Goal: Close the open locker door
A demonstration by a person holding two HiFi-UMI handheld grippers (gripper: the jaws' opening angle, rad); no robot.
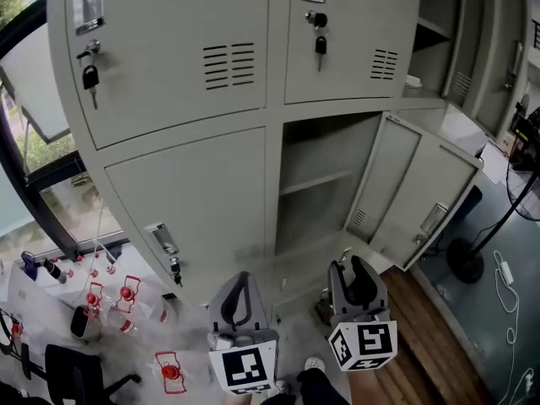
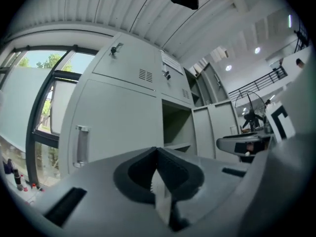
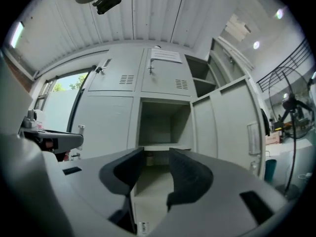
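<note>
Locker door (image 1: 418, 194) grey, vented, swung wide; L claw (image 2: 157, 154) pinched together, R claw (image 3: 156, 157) parted, empty.

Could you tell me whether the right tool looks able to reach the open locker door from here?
Probably yes. The door hangs open just ahead and to the right of the right tool, and nothing visible stands between them. The tool's jaws are apart and empty.

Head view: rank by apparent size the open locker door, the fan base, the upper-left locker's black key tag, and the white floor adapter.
Largest to smallest:
1. open locker door
2. fan base
3. black key tag and white floor adapter: these look about alike, so I leave them unranked.
</note>
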